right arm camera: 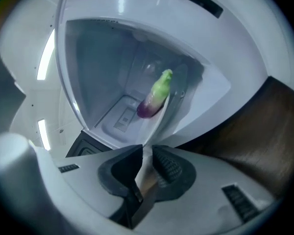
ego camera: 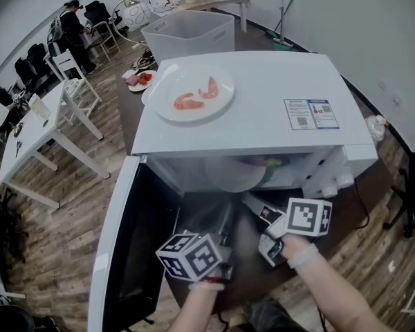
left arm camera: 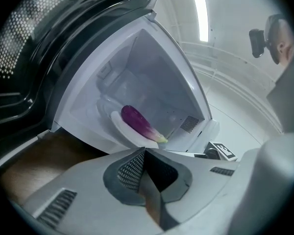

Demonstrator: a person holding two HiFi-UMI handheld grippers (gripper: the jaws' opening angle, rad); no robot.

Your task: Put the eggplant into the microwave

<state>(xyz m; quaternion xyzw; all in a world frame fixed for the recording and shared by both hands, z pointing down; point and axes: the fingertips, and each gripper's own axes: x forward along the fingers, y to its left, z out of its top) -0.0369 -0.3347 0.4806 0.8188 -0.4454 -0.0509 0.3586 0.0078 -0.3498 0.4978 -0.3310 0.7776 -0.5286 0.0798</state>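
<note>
Inside the open microwave (ego camera: pixel 252 120), the purple eggplant (left arm camera: pixel 138 122) lay on a white plate (left arm camera: pixel 121 129) near the front of the cavity, green stem end outward. The right gripper (right arm camera: pixel 146 153) was clamped on that plate's rim, seen edge-on between its pads. The left gripper (left arm camera: pixel 145 153) hung just outside, jaws pressed together and empty. On the oven's top sat a shrimp plate (ego camera: pixel 162 102).
</note>
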